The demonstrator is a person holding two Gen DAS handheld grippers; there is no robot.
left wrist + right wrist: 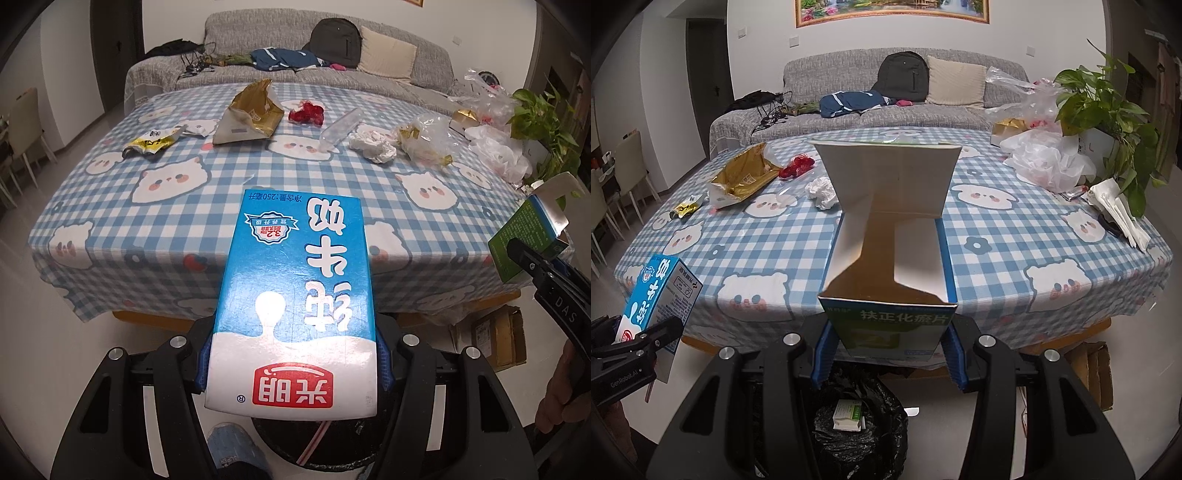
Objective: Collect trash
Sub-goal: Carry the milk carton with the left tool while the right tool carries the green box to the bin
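Stretching beyond both grippers, the checked counter carries a gold bag, plastic bags and crumpled tissue. Below the right gripper, a black-lined bin sits before the counter's near edge. That gripper pinches an open green carton; the left gripper clamps a blue milk carton.
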